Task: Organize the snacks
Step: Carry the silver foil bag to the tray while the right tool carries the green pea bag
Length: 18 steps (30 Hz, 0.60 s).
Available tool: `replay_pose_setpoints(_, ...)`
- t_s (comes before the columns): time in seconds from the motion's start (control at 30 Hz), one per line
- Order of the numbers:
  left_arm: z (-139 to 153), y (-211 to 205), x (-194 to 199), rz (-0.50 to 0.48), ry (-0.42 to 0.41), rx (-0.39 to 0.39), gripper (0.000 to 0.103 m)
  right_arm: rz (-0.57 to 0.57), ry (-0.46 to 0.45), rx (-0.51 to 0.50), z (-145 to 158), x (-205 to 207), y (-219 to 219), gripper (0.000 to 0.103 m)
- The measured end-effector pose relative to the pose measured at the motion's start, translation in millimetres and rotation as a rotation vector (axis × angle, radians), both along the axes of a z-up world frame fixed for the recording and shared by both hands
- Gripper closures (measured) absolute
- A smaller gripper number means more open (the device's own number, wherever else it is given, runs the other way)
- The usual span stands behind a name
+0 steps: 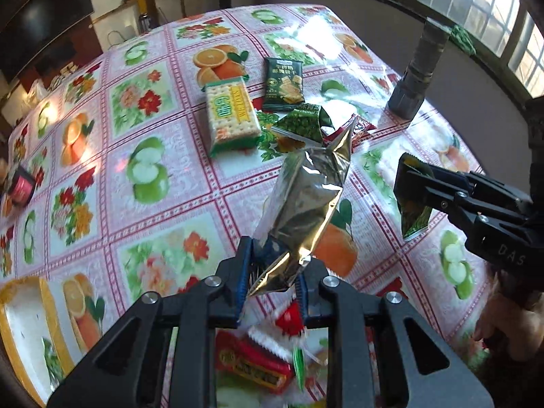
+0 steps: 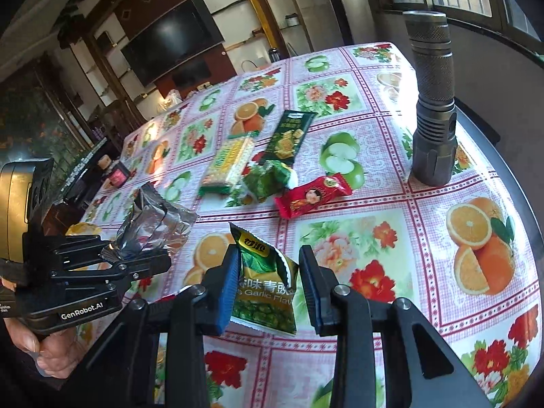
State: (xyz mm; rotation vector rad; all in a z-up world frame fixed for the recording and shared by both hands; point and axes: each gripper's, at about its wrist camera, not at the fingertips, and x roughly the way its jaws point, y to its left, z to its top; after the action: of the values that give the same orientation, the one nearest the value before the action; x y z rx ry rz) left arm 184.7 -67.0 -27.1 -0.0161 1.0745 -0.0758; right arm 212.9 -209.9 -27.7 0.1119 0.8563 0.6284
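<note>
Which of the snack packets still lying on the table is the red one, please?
The small red packet with a figure printed on it, lying nearest the flashlight; the other packets on the tablecloth are green or yellow-green.

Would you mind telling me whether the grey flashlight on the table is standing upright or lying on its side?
Upright. The flashlight stands on its wide end on the tablecloth, its narrow end pointing up, apart from the snacks.
</note>
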Motion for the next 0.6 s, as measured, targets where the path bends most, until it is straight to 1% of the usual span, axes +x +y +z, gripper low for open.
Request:
replay_pose_setpoints(0.13, 12.6, 15.7, -27.9, 0.073, -0.028, -0.04, 0.078, 0.032, -0.012, 0.027, 5.2, -13.0, 3.2, 0.068)
replay_pose_setpoints(0.2, 16.8, 21.3, -45.8, 0.112, -0.039, -0.039, 0.078, 0.051, -0.016, 0.04, 7.1, -19.3, 7.1, 0.068)
replay_pose_setpoints(0.3, 22.7, 34.4, -67.2, 0.172, -0.053, -0.059, 0.078, 0.084, -0.024, 0.048, 10.3, -29.2, 13.9, 0.068)
replay_pose_setpoints(0.43, 29.9, 50.8, -94.1, 0.251, -0.072, -0.05, 0.078, 0.128, -0.039, 0.057, 16.9, -41.9, 26.6, 0.068)
replay_pose_setpoints(0.6, 40.7, 66.4, -121.6, 0.319, -0.107, -0.034, 0.078, 0.187, -0.055, 0.07, 25.1, -61.0, 44.1, 0.068)
